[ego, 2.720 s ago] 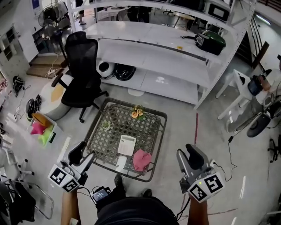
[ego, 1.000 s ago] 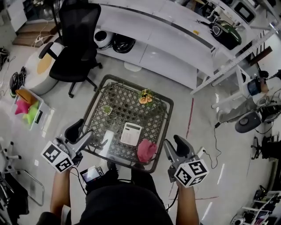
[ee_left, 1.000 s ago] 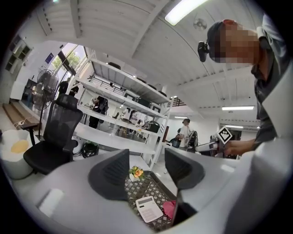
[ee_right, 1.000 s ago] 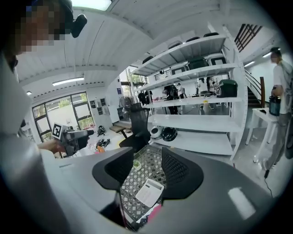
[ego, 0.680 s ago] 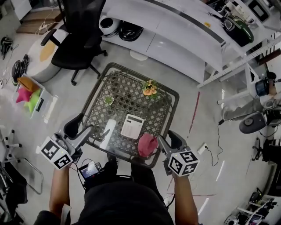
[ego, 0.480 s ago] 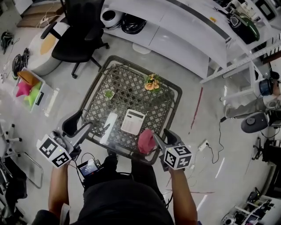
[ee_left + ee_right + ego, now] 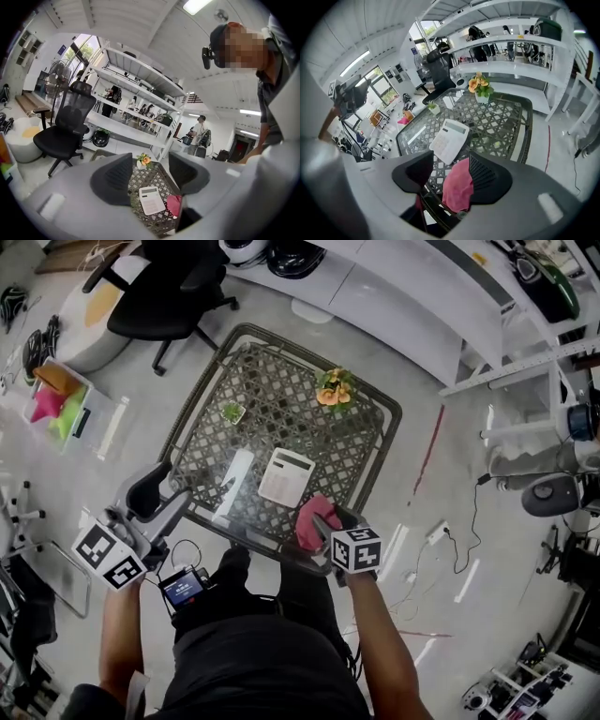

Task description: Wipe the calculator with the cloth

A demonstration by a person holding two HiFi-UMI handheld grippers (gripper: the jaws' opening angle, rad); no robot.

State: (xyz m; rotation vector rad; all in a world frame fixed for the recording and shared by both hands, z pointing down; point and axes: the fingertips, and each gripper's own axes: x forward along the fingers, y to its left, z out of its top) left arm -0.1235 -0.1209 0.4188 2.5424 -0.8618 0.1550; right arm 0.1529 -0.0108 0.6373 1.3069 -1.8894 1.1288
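Pink cloth lies crumpled at the near edge of the bench, a dark metal lattice under a glass top. The right gripper is tilted down over it. Its jaws have just been opening and now stand wide, one on either side of the cloth. In the right gripper view the fabric sits closer to the right-hand jaw and neither pad is squeezing it. The white calculator rests flat on the bench just beyond the cloth, near the middle of the top, with its display end pointing away from the person. The left gripper hangs off the near left corner of the bench, beside the frame and clear of it. Its jaws are released with nothing between them, and the calculator and cloth show through the gap farther off. A small pot of orange flowers stands toward the far side of the bench. A tiny green plant stands to its left.
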